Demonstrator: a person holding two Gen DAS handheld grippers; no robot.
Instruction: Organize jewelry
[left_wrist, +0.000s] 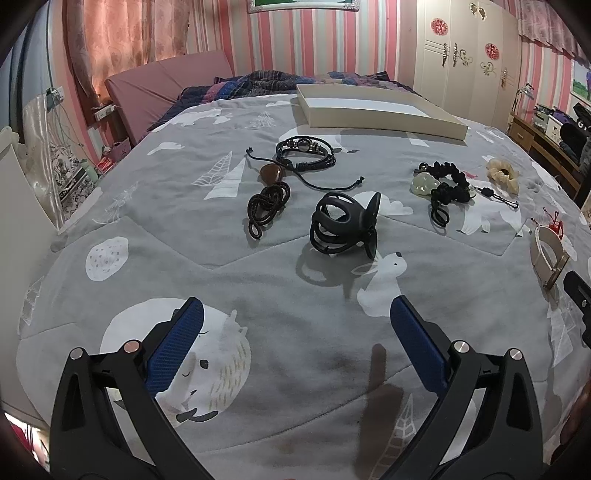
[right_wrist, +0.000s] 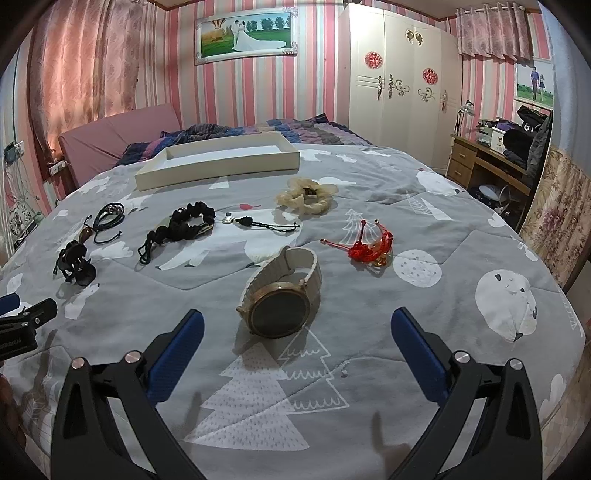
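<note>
We hold both grippers wide open and empty over jewelry scattered on a grey bedspread (left_wrist: 184, 229).

Left gripper (left_wrist: 295, 321) faces a black hair claw (left_wrist: 341, 225); right gripper (right_wrist: 295, 328) faces a white-strapped watch (right_wrist: 282, 295). Beyond the watch lies an empty cream tray (right_wrist: 218, 168).

A big bed (right_wrist: 369, 369) has a grey blanket with animals. On it lie a watch (right_wrist: 279, 295), a black clip (left_wrist: 341, 225), bracelets, and a flat box (right_wrist: 218, 162).
</note>
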